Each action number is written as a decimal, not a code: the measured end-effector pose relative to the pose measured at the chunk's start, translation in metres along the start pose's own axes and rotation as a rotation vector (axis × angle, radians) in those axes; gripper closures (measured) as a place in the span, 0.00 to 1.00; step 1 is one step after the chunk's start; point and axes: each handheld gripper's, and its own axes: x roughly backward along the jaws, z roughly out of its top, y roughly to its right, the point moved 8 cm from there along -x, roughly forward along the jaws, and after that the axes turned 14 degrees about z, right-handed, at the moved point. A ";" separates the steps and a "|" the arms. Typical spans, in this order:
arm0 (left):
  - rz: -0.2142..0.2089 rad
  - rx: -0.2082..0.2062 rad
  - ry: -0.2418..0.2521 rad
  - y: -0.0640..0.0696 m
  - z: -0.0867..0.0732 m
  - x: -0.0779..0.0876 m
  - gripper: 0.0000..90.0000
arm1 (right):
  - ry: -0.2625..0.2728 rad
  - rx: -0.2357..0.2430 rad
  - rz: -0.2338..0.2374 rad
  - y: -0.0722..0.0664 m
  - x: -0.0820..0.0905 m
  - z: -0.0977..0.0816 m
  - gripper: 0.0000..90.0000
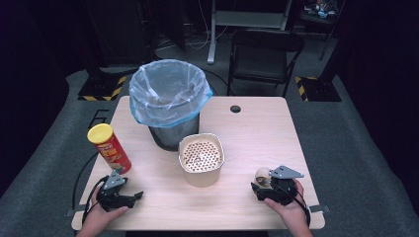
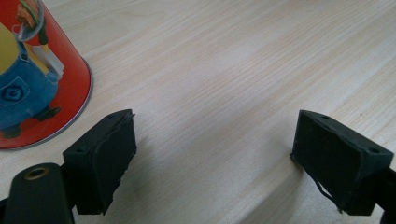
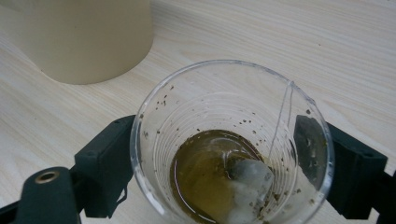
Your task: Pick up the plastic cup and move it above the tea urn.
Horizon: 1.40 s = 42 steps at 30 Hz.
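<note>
- Right tongs (image 3: 231, 158): both jaws stand against the outer wall of a clear plastic cup (image 3: 232, 140), one on each side, closed onto it. In the high view the right tongs (image 1: 271, 187) sit at the near right of the worktop (image 1: 257, 133), held by the person's right hand (image 1: 291, 210).
- Clear plastic cup contents: a shallow layer of brown liquid, a tea bag (image 3: 250, 179) lying at the bottom, and its string (image 3: 280, 116) running up to the rim. Dark flecks cling to the inner wall.
- Left tongs (image 2: 224, 158): jaws spread wide apart, nothing between them, bare worktop below. In the high view the left tongs (image 1: 118, 193) rest at the near left, held by the left hand (image 1: 101, 217).
- Red crisp can (image 1: 109, 148): upright with a yellow lid, just beyond the left tongs.
- Beige container (image 1: 201, 159): stands at the worktop centre, fitted with a perforated insert, left of the cup and apart from it.
- Waste bin (image 1: 170, 103): lined with a translucent blue bag, stands directly behind the beige container.
</note>
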 end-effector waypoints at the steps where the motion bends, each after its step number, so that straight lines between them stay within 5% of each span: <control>1: 0.000 0.000 0.000 0.000 0.000 0.000 0.15 | 0.002 0.001 0.000 0.000 -0.001 0.000 0.17; 5: 0.000 0.000 0.000 0.000 0.000 0.000 0.15 | 0.000 0.012 -0.022 0.001 -0.004 -0.002 0.17; 14: 0.000 0.000 0.000 0.000 0.000 0.000 0.15 | 0.050 -0.044 -0.088 0.003 0.000 -0.008 0.21; 26: 0.005 0.011 0.004 0.001 0.000 -0.001 0.15 | 0.044 -0.007 -0.028 0.010 0.001 -0.003 0.35; 42: 0.005 0.018 0.010 0.001 0.001 -0.001 0.15 | 0.104 0.013 -0.059 0.075 0.003 0.033 0.38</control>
